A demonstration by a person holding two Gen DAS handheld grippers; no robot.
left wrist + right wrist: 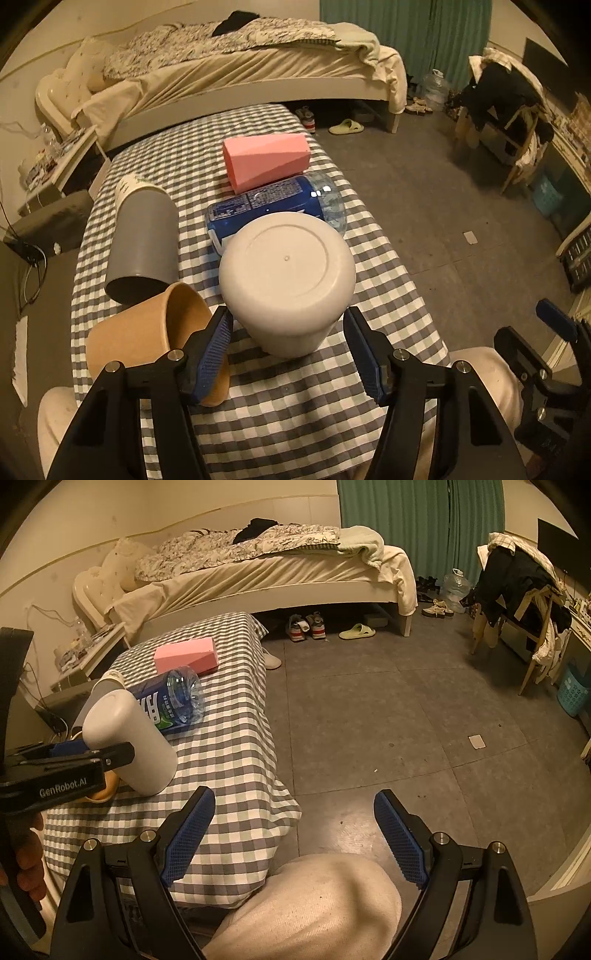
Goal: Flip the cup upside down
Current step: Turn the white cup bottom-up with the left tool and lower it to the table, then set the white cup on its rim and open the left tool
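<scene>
bench (295,417): checked cloth, crowded left and far
white cup (288,280): base up, near centre, seems flipped
left gripper (288,354): fingers spread either side, apparently apart; withdraw straight back
right gripper (295,838): fingers spread, empty, over floor

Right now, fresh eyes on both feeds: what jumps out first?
The white cup dominates the left wrist view: bottom up on the checkered table, between the open left gripper's fingers, which do not appear to touch it. Around it lie a brown paper cup, a grey cup, a blue-labelled bottle and a pink block. The right gripper hangs open off the table, above the person's knee.
</scene>
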